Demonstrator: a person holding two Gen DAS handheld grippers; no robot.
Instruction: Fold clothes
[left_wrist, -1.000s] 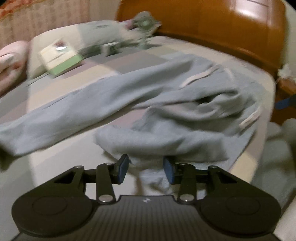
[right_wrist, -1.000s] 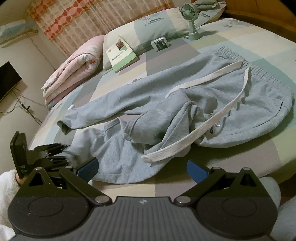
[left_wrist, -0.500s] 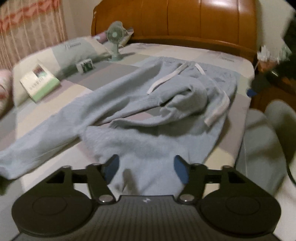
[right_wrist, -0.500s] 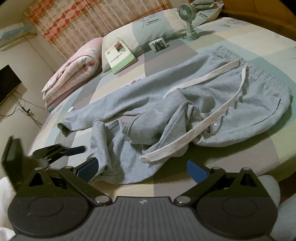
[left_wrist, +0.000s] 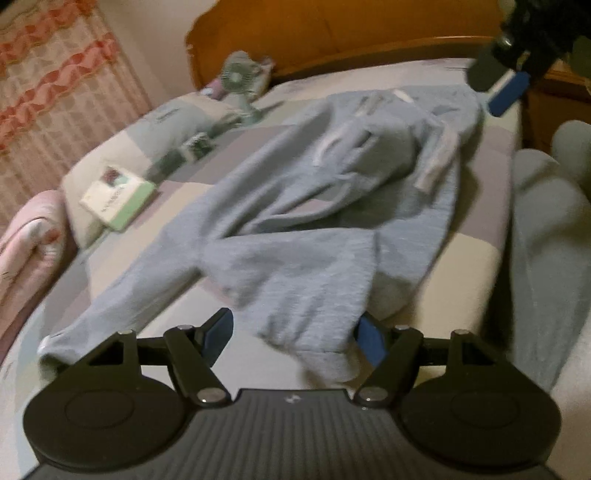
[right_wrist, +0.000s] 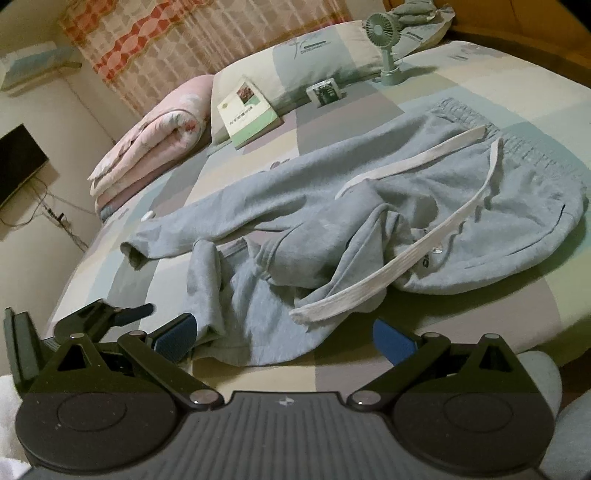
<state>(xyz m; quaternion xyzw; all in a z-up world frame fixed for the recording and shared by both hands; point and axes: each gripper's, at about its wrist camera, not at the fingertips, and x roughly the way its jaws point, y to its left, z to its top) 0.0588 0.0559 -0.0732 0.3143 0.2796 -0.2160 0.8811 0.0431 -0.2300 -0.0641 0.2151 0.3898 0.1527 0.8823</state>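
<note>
Grey sweatpants with white side stripes lie crumpled on the bed, one leg stretched left, the other bunched toward the near edge; they also show in the left wrist view. My left gripper is open, its jaws on either side of the near leg cuff, not closed on it. My right gripper is open and empty above the near edge of the bunched leg. The left gripper also shows in the right wrist view, and a blue pad of the right gripper shows in the left wrist view.
A checked bedsheet covers the bed. A book, a pillow, a small fan, a small box and a folded pink quilt lie at the far side. A wooden headboard stands behind.
My left gripper has opened wider and let go of the leg cuff, which now lies flat on the bed. The left view has swung and pulled back. The right gripper has barely moved.
</note>
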